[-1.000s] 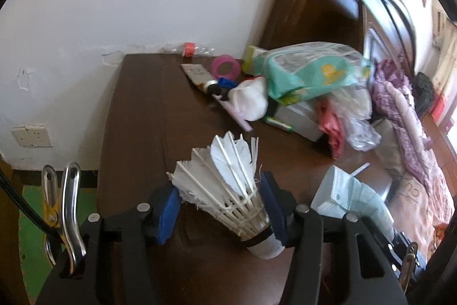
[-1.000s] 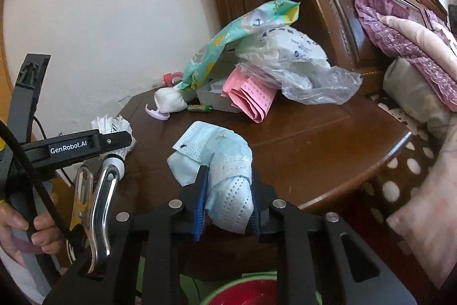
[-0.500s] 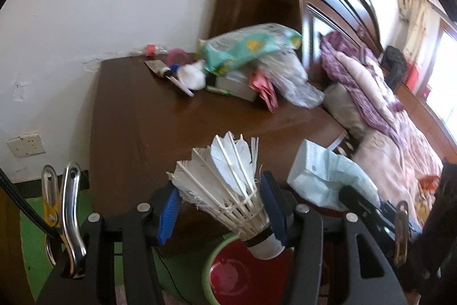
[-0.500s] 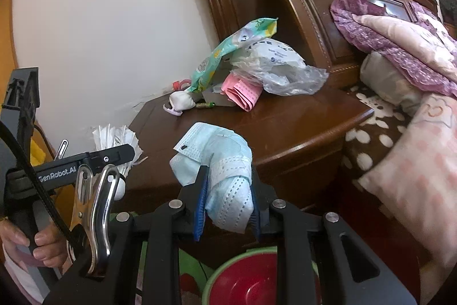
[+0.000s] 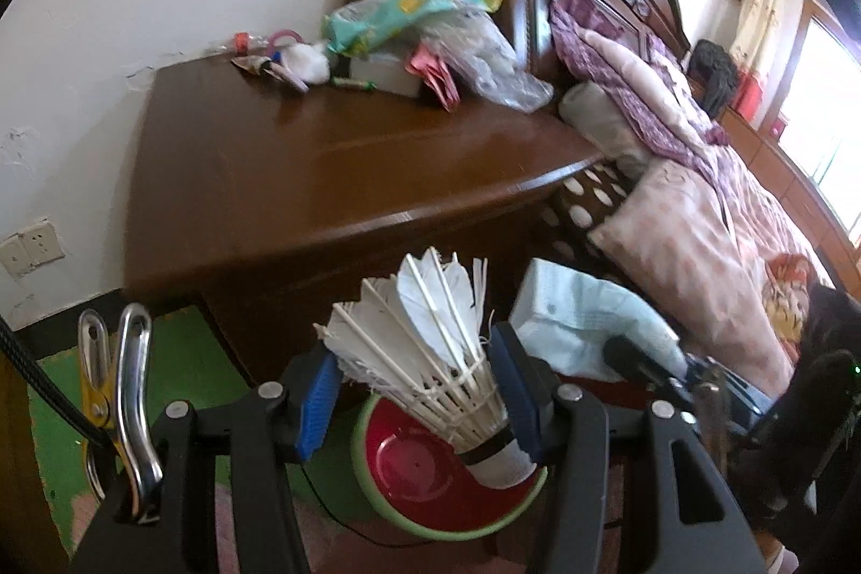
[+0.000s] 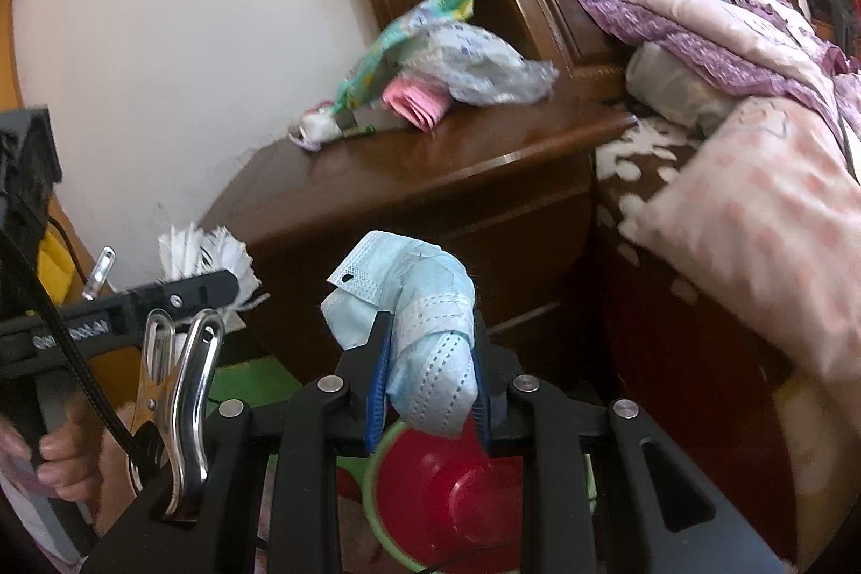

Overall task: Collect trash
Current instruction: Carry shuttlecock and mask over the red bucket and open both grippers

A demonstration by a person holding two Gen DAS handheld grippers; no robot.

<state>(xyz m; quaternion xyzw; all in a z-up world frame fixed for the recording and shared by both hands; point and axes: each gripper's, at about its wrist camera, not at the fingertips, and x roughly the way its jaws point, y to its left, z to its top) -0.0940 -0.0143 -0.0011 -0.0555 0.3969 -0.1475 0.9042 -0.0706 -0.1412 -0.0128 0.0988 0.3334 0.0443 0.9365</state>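
My left gripper (image 5: 417, 391) is shut on a white feather shuttlecock (image 5: 430, 348), held above a red bin with a green rim (image 5: 430, 482) on the floor. My right gripper (image 6: 428, 385) is shut on a crumpled light-blue face mask (image 6: 425, 321), also above the red bin (image 6: 446, 493). In the left wrist view the mask (image 5: 581, 321) and the right gripper show at the right. In the right wrist view the shuttlecock's feathers (image 6: 204, 251) and the left gripper's body show at the left.
A brown wooden nightstand (image 5: 323, 165) stands beyond the bin, with plastic bags, a green packet (image 5: 409, 9), pink paper and small items at its back. A bed with pink pillows (image 5: 699, 240) lies to the right. A white wall is on the left.
Both grippers have pulled back from the nightstand top and come down over the red bin, each still holding its item. The bin now shows larger under the fingers.
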